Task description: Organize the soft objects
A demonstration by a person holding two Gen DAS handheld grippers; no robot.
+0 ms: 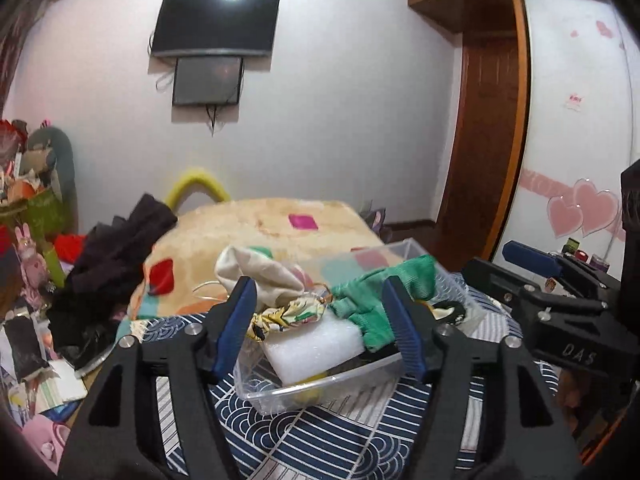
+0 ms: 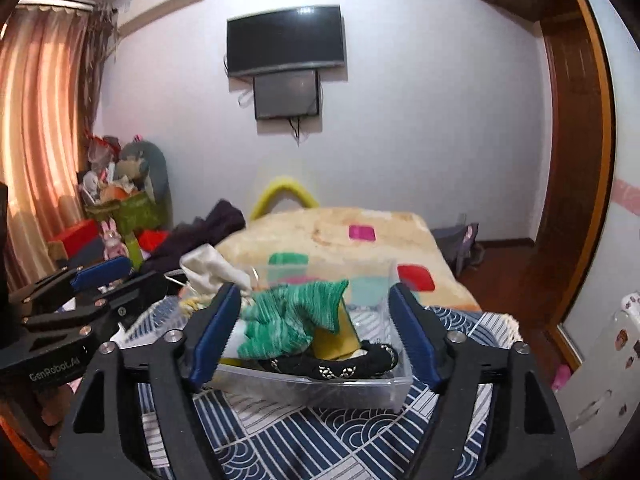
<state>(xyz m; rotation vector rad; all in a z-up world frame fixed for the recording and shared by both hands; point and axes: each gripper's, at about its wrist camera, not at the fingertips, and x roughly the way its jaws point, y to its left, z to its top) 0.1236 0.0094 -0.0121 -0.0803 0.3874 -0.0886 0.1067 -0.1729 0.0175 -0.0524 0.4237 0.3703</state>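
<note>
- Left wrist view: the left tool (image 1: 320, 320) hangs with its jaws wide, holding nothing, framing the near end of a clear plastic bin (image 1: 280, 394) that sits on a blue-and-white wave-patterned cloth (image 1: 320, 440).
- Inside the bin lie the soft things: a white foam block (image 1: 316, 346), spongy and square-edged, at the near end; a green ribbed knit piece (image 1: 380, 300) draped over the foam's right side; a small patterned fabric piece (image 1: 288, 316), yellow, green and black, at the foam's far left.
- A cream cloth (image 1: 256, 276) bunches loosely over the bin's far left rim — half in, half out, so I judge it is the piece left to tuck in.
- The right tool (image 1: 532, 264) shows right of the bin, side-on.
- Right wrist view: the right tool (image 2: 316, 324) is also spread wide and empty, straddling the bin (image 2: 360, 394) from its other near end.
- Here the green knit (image 2: 288, 316) heaps in the bin's middle, over an upright mustard-yellow piece (image 2: 340, 338) — what it is I cannot tell — and a black padded band with pale woven marks (image 2: 336, 366) curves along the near wall.
- The cream cloth (image 2: 212, 270) sticks up at the bin's far left corner; the left tool (image 2: 100, 276) waits left of the bin.
- Both tools' open stance suits a release or a fresh reach, in my judgement.
</note>
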